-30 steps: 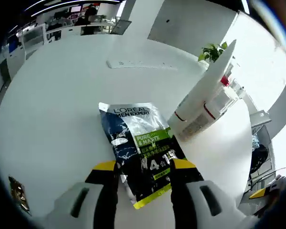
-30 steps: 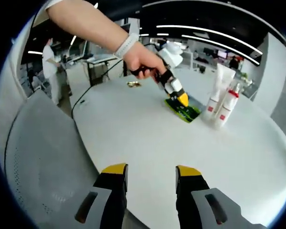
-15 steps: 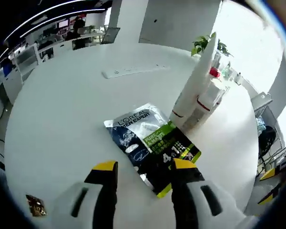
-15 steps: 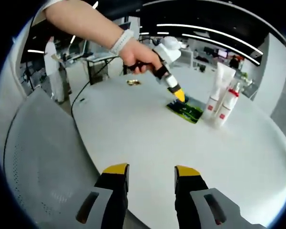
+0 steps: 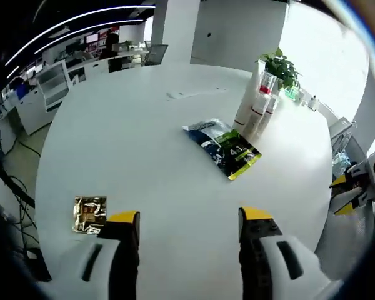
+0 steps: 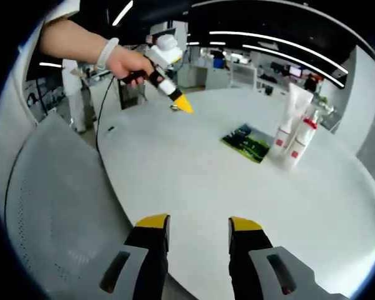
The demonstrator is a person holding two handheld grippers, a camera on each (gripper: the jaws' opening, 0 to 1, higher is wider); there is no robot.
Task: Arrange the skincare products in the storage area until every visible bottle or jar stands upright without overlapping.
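white round table (image 5: 144, 144) | L'Oréal sachet (image 5: 224, 147) flat beside upright white tube (image 6: 287, 119) and pump bottle (image 6: 300, 144) | gold packet (image 5: 89, 213) near edge | left gripper (image 5: 187, 219) jaws wide, empty | right gripper (image 6: 192, 224) jaws wide, empty

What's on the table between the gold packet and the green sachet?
Nothing: bare white table separates the gold packet from the green sachet, seen in the left gripper view.

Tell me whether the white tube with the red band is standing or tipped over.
Standing. The white tube with the red band rises upright from the round white table, beside the red-capped white pump bottle.
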